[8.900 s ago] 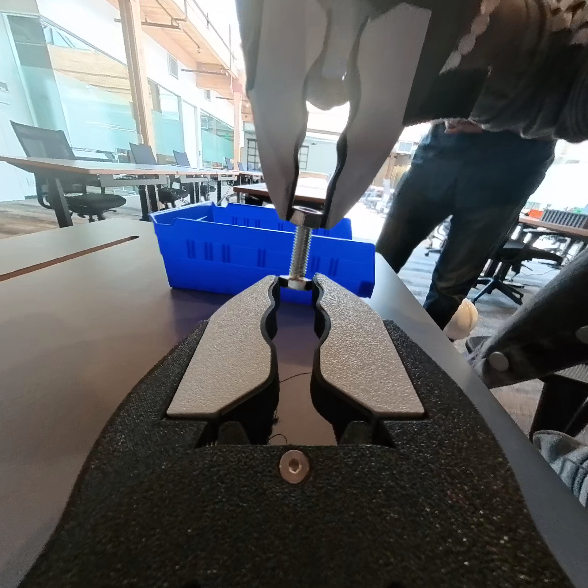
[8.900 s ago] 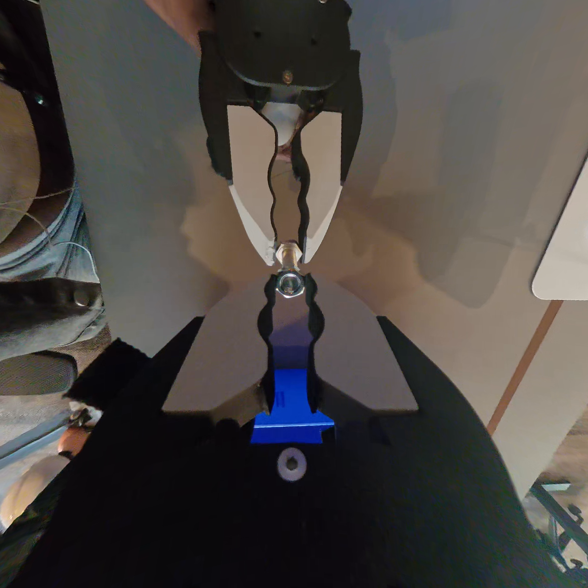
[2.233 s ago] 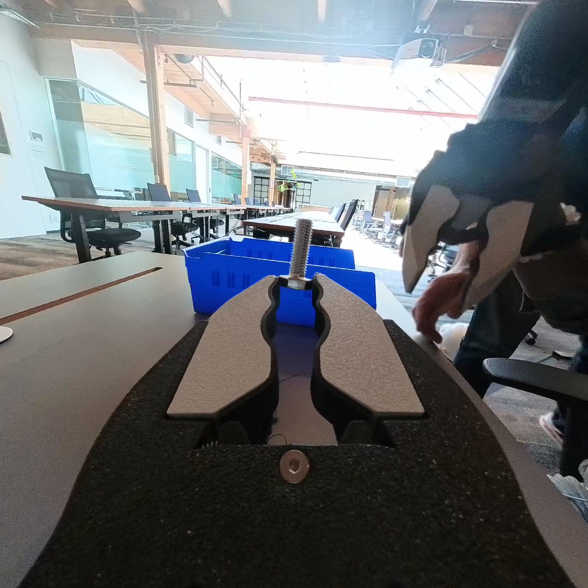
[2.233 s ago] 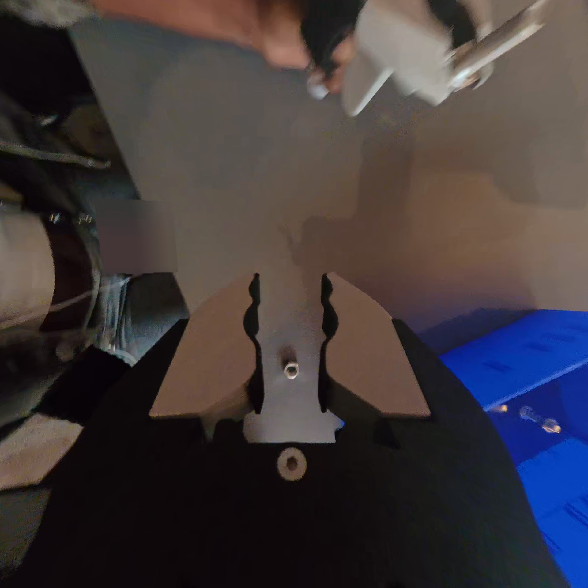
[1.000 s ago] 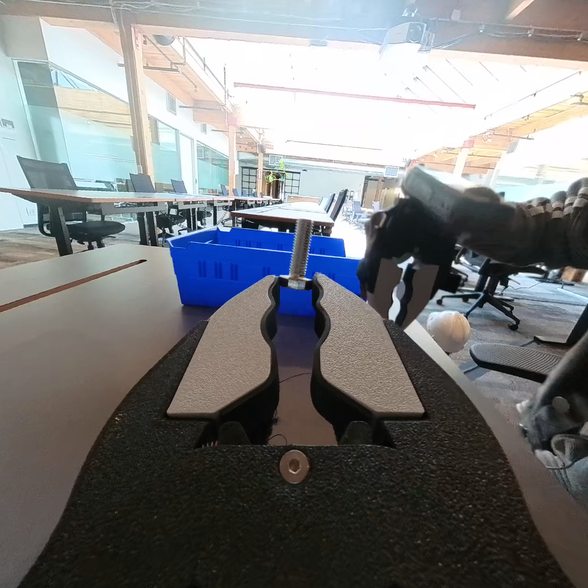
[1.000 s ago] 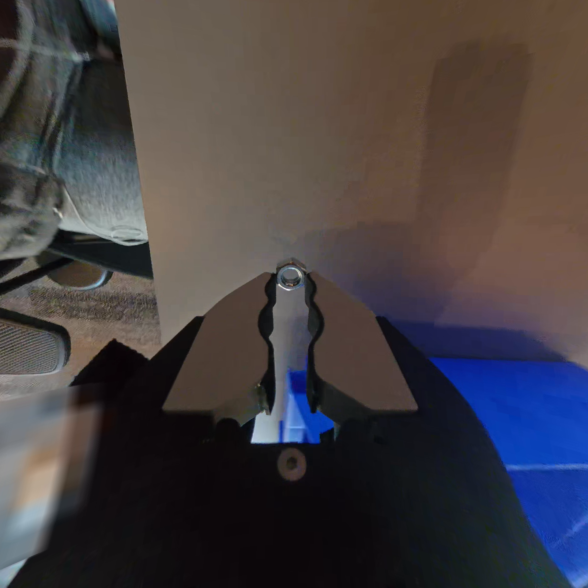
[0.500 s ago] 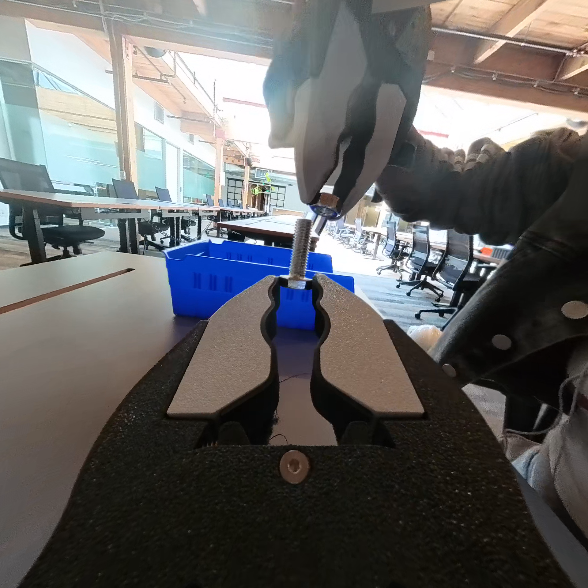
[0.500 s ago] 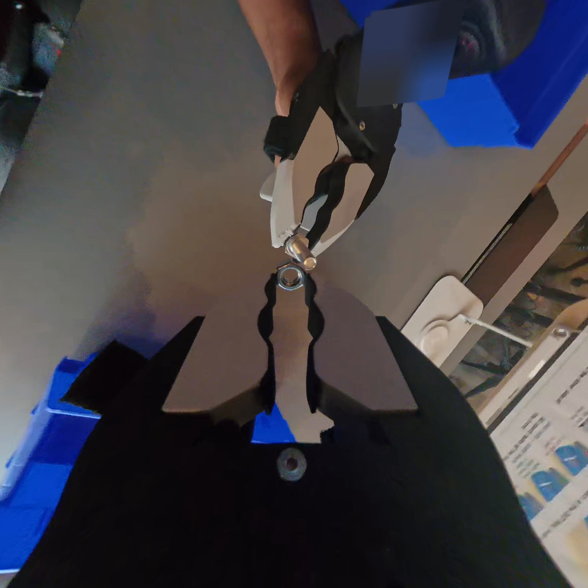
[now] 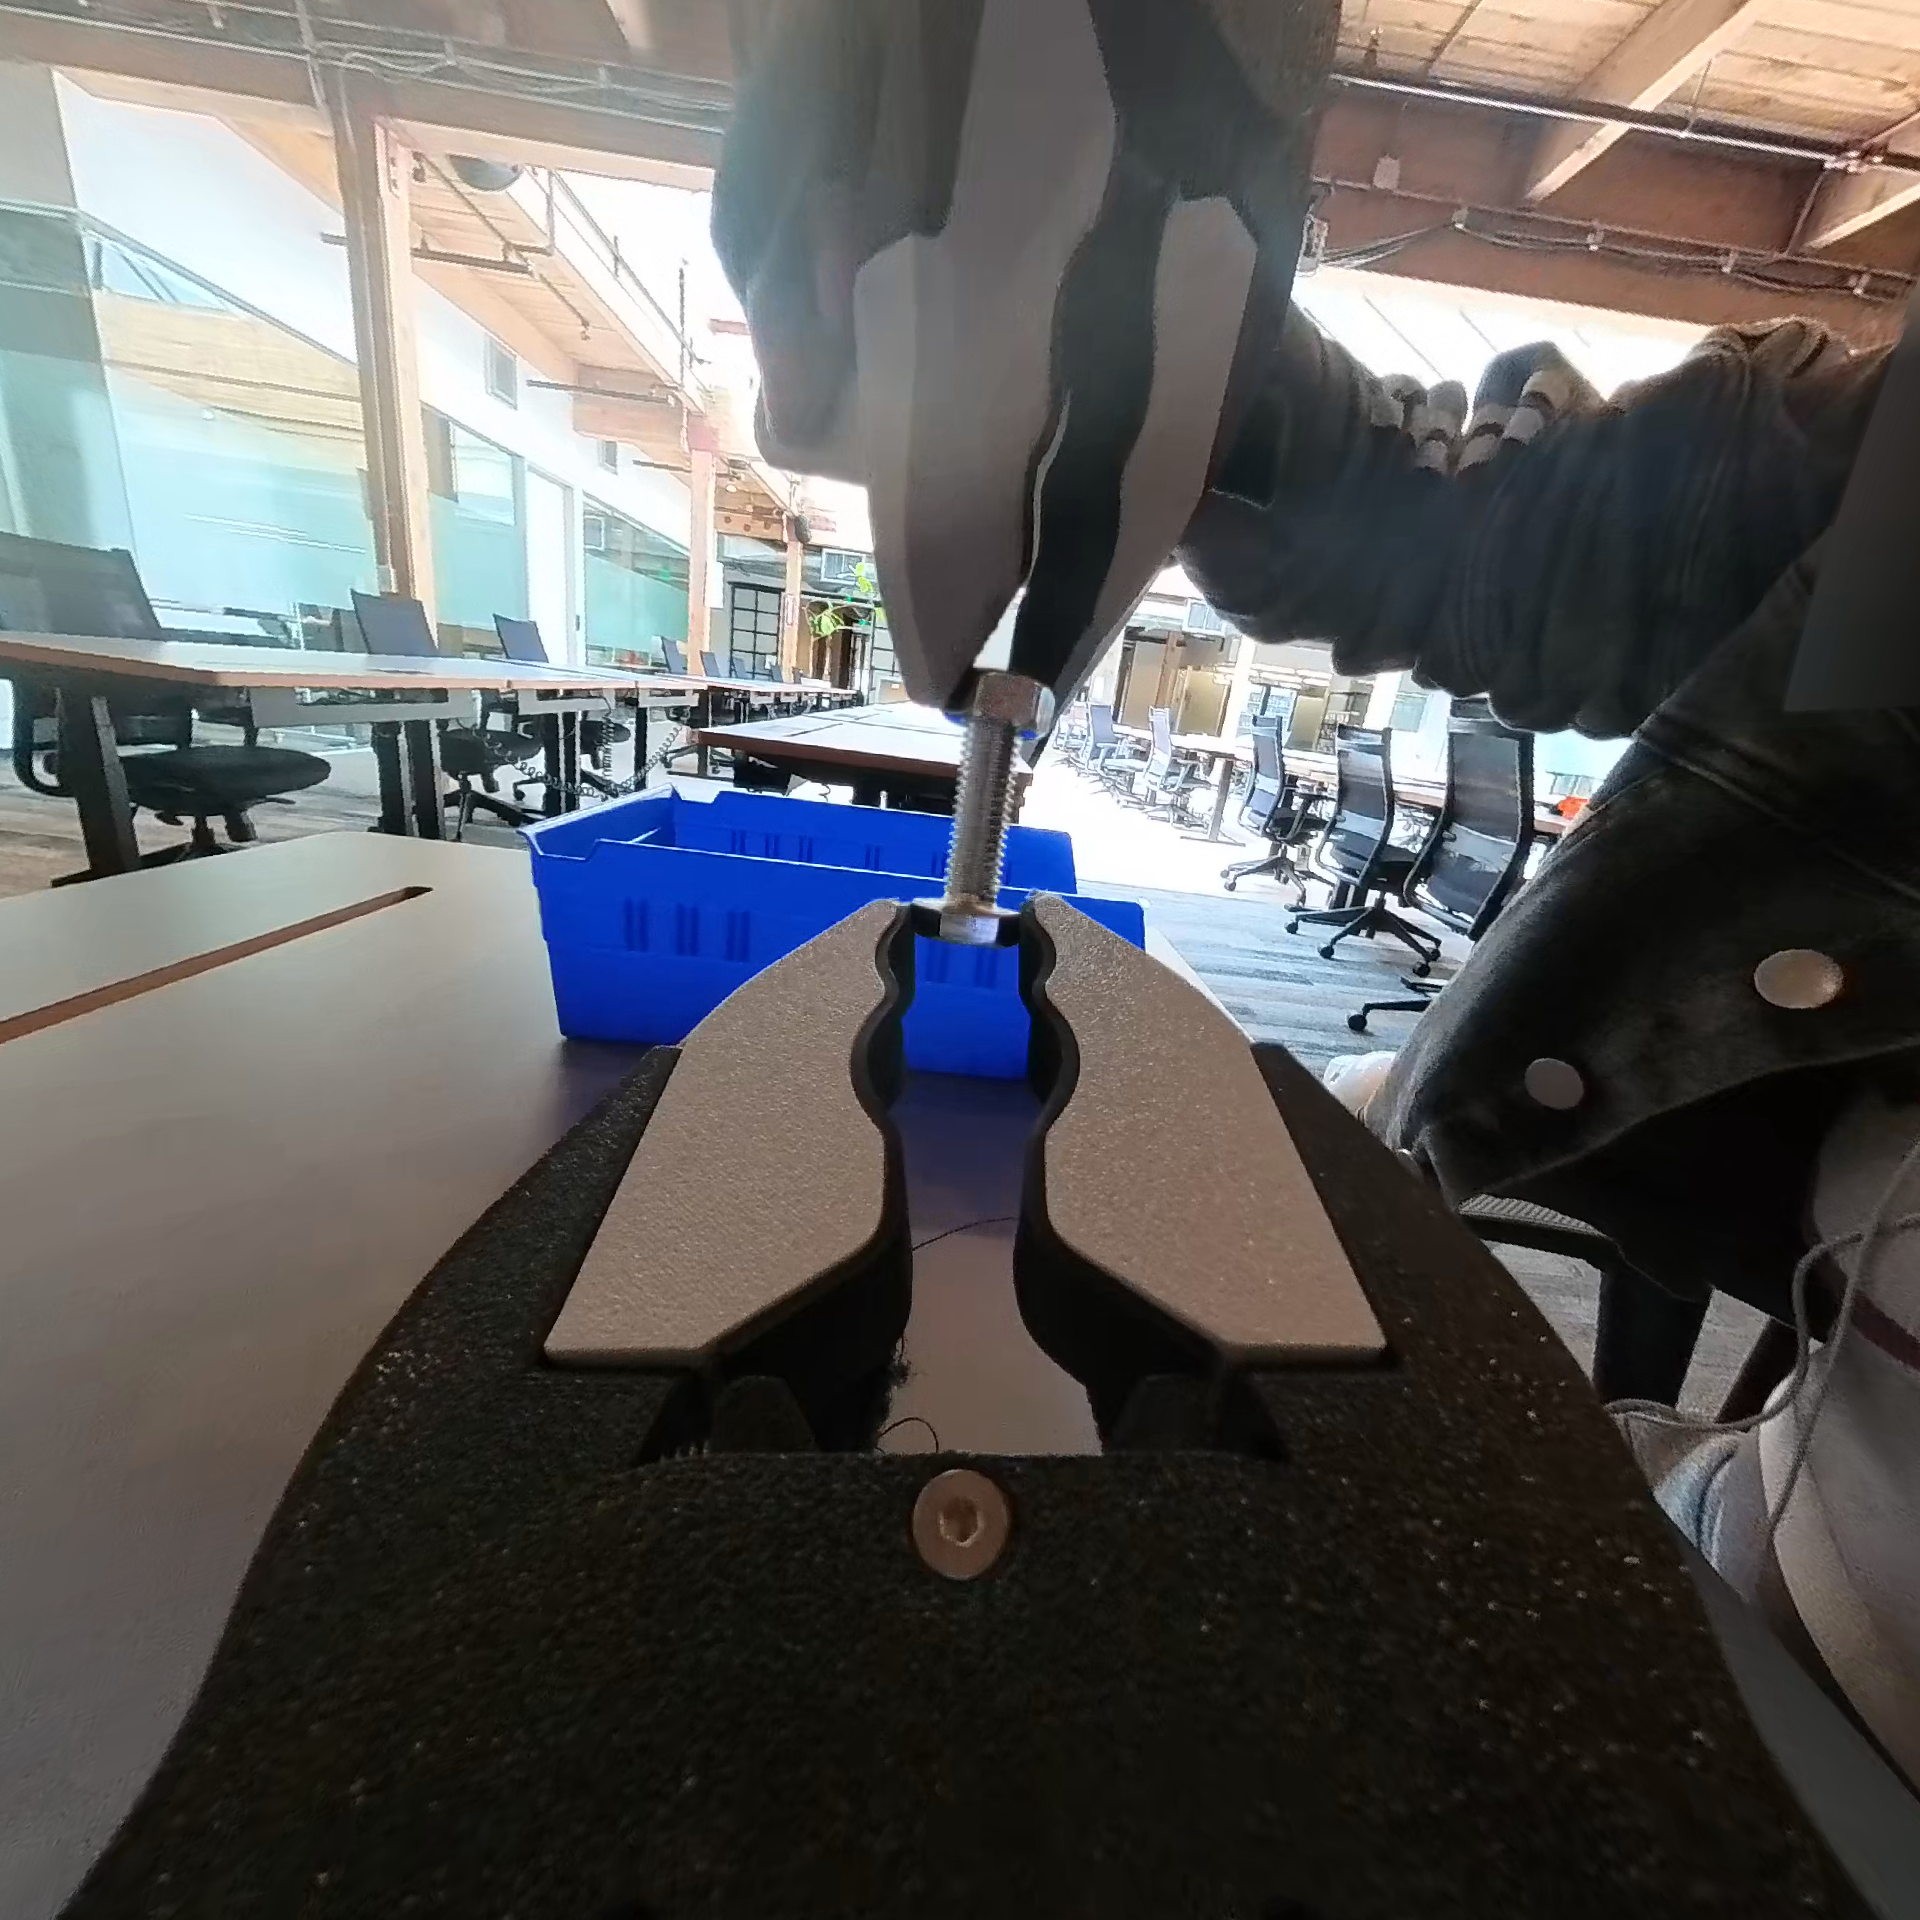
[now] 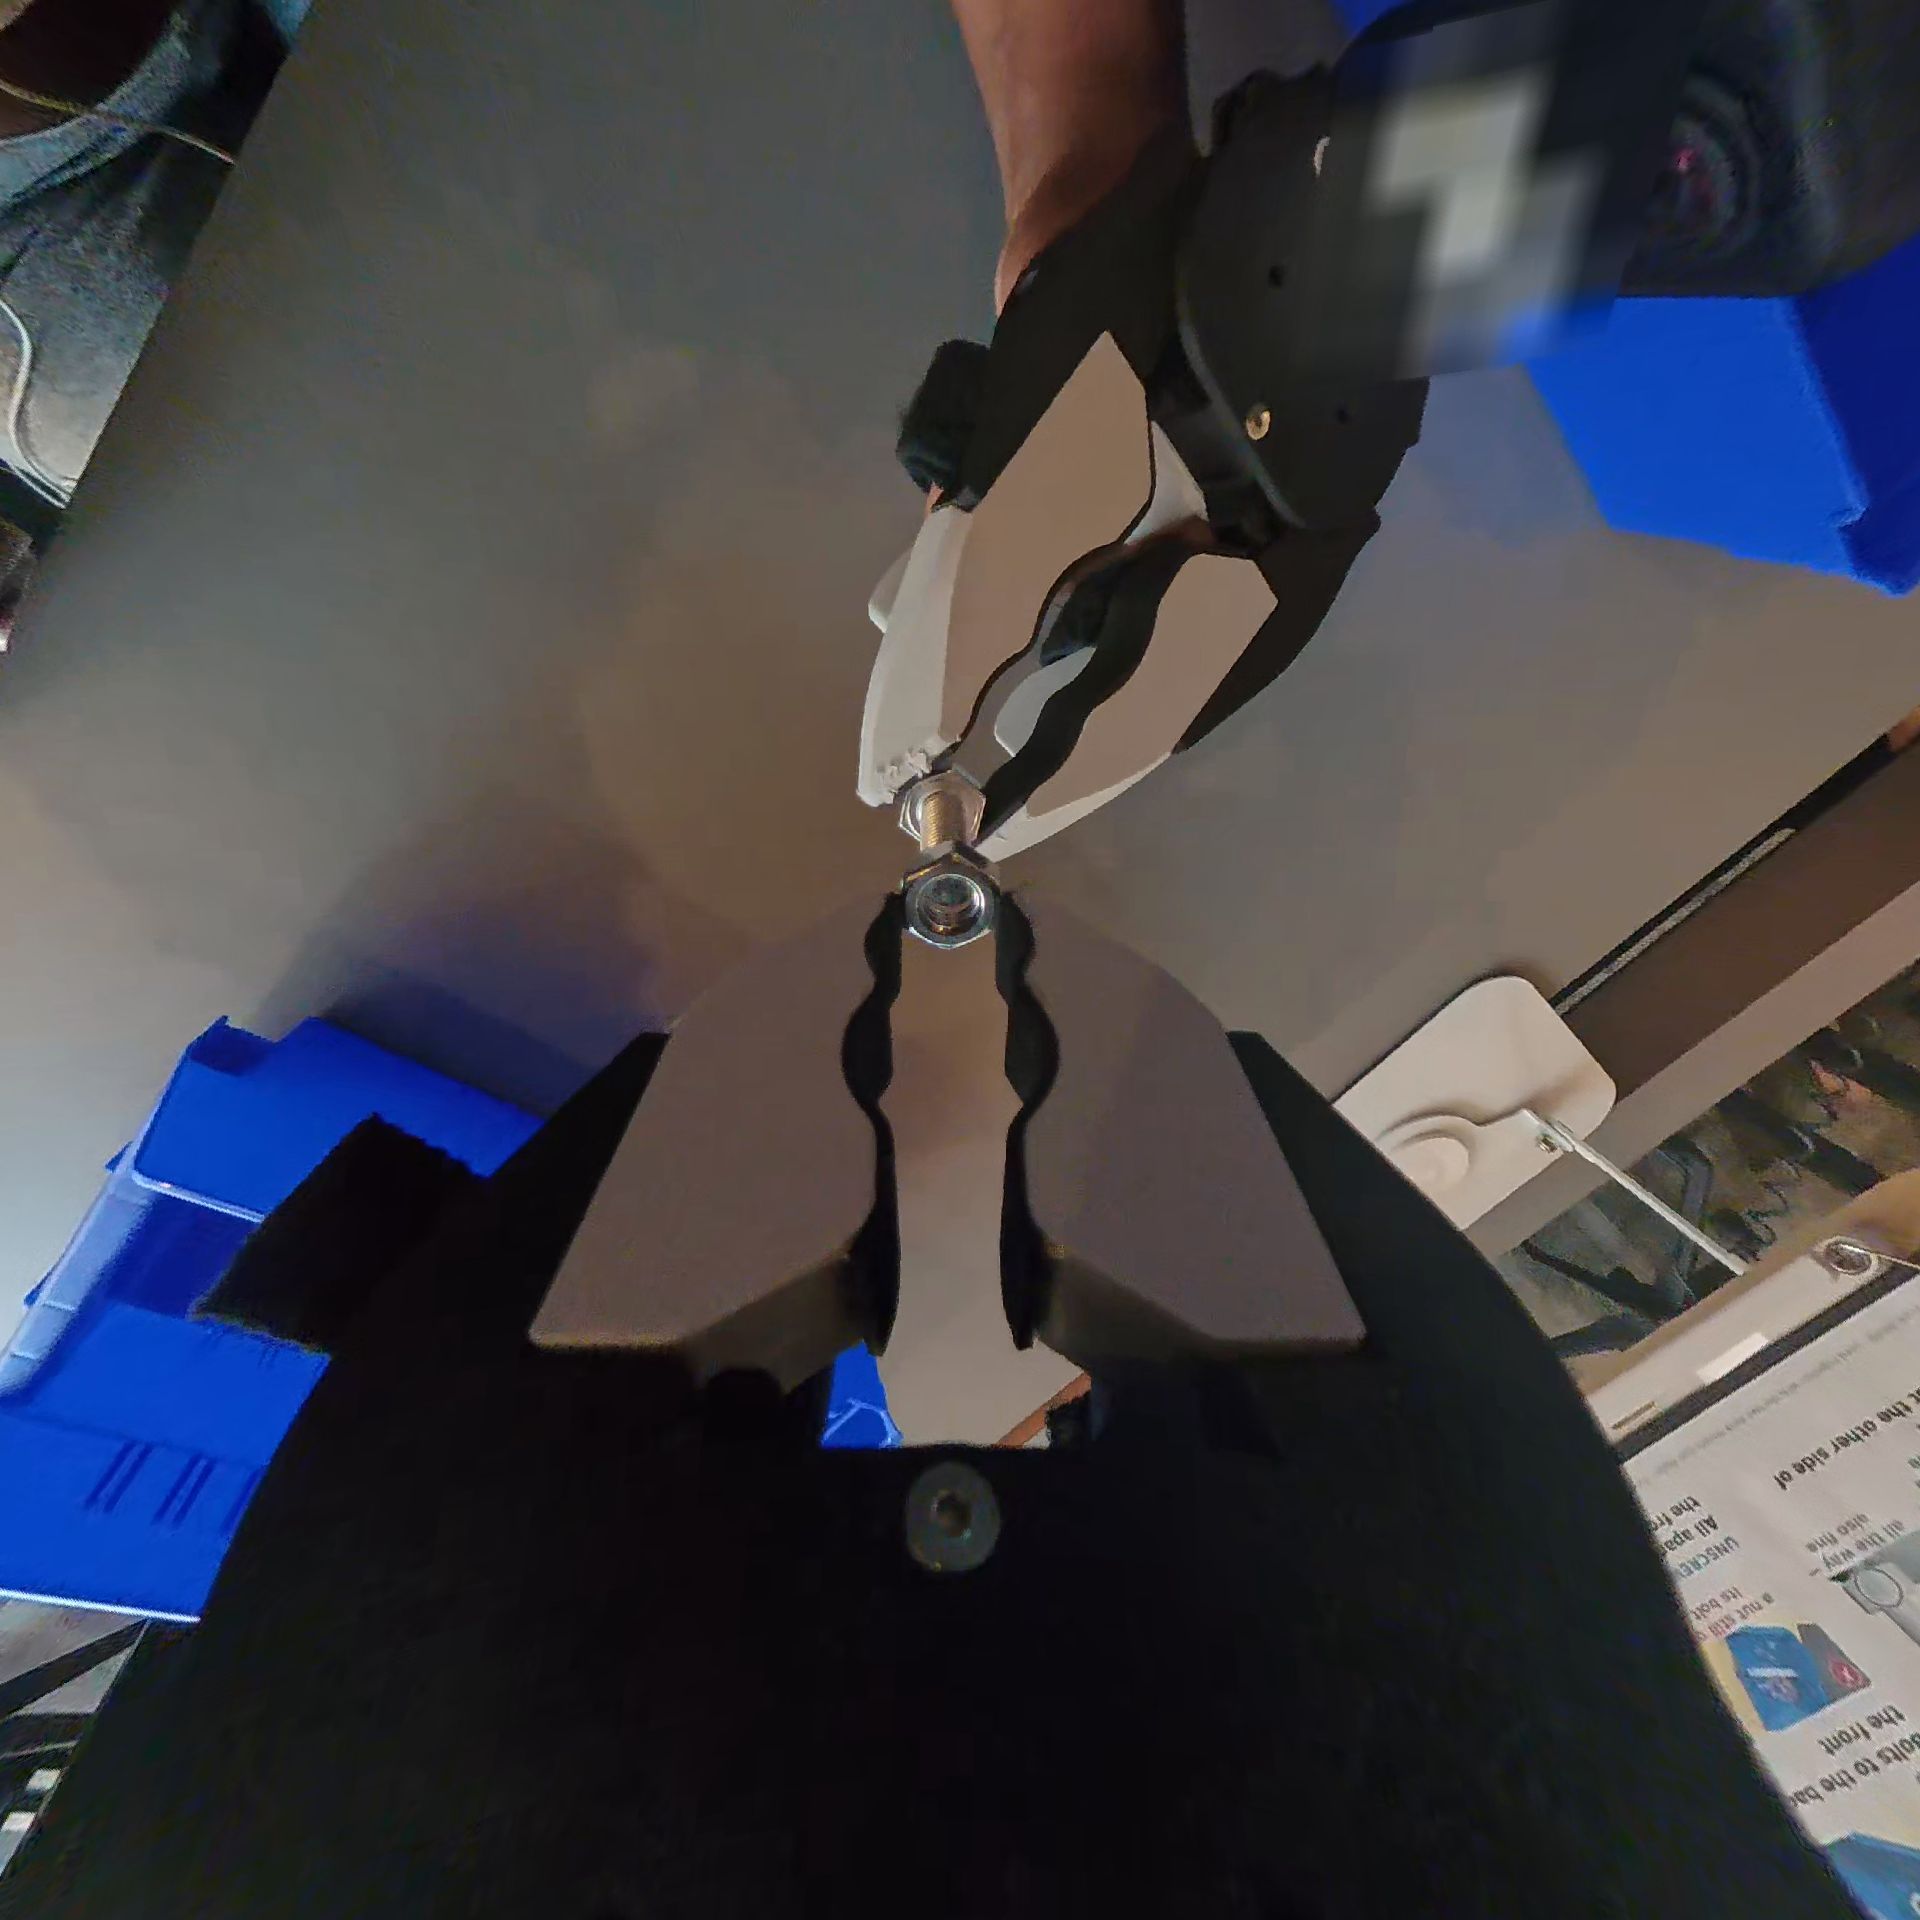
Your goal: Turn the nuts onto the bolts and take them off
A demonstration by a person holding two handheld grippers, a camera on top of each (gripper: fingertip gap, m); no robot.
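My left gripper (image 9: 964, 923) is shut on the head of a silver bolt (image 9: 977, 810) and holds it upright, thread pointing up. My right gripper (image 9: 1003, 694) comes down from above, shut on a silver nut (image 9: 1016, 704) that sits on the bolt's top end. In the right wrist view the right gripper (image 10: 948, 916) holds the nut (image 10: 948, 906) with the bolt tip showing in its hole. The bolt (image 10: 940, 821) runs away to the left gripper (image 10: 940, 795) beyond it.
A blue bin (image 9: 790, 914) stands on the grey table (image 9: 208, 1143) just behind the bolt. A second blue bin (image 10: 156, 1403), a white pad (image 10: 1475, 1101) and a printed sheet (image 10: 1787, 1558) lie on the table. A person's dark sleeve (image 9: 1558, 582) crosses at right.
My right gripper swung from the right side to above the bolt and lowered the nut onto the bolt's tip. My left gripper kept the bolt still.
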